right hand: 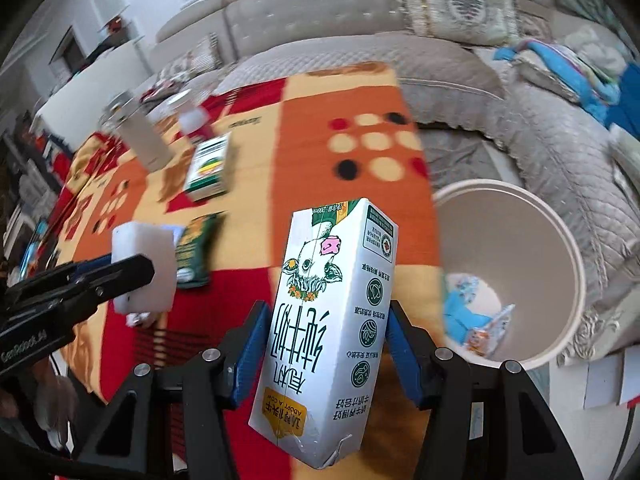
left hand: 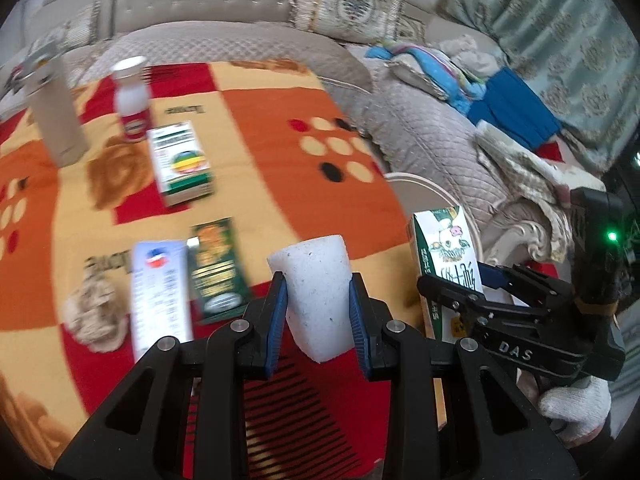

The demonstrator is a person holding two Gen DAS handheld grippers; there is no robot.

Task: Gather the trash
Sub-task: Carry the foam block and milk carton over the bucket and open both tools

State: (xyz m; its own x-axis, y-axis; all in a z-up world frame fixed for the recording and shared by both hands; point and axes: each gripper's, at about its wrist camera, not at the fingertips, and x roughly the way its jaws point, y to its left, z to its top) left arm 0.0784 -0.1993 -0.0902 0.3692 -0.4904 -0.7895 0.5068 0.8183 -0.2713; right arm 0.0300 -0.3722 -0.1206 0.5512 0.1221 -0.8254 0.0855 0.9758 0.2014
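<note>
Right gripper (right hand: pixel 325 354): clenched on a tall white cardboard milk carton (right hand: pixel 326 320) with a cow drawing, blue pads pressed to its two narrow sides. The carton's long axis runs roughly up the frame, leaning slightly right, with the print upside down.

Left gripper (left hand: pixel 318 312): clamped on a small white foam block (left hand: pixel 314 292), tapered toward its lower end and held by its flanks. In the right wrist view this block (right hand: pixel 144 268) appears at mid-left.

Governing relation: the round cream plastic waste bin (right hand: pixel 560 240) stands at right of centre in the right wrist view, beside the edge of the orange, red and yellow patterned blanket (right hand: pixel 340 92) and just right of the carton. Its mouth faces the camera, and blue and white wrappers lie at the bottom. In my judgement the right gripper is the nearer to the bin; the left gripper's load lies further left.

In the left wrist view only an arc of the bin rim (left hand: pixel 424 182) shows, at right of centre, behind the carton (left hand: pixel 446 256).

Judgement: both loads are over the blanket, not yet over the bin mouth.
</note>
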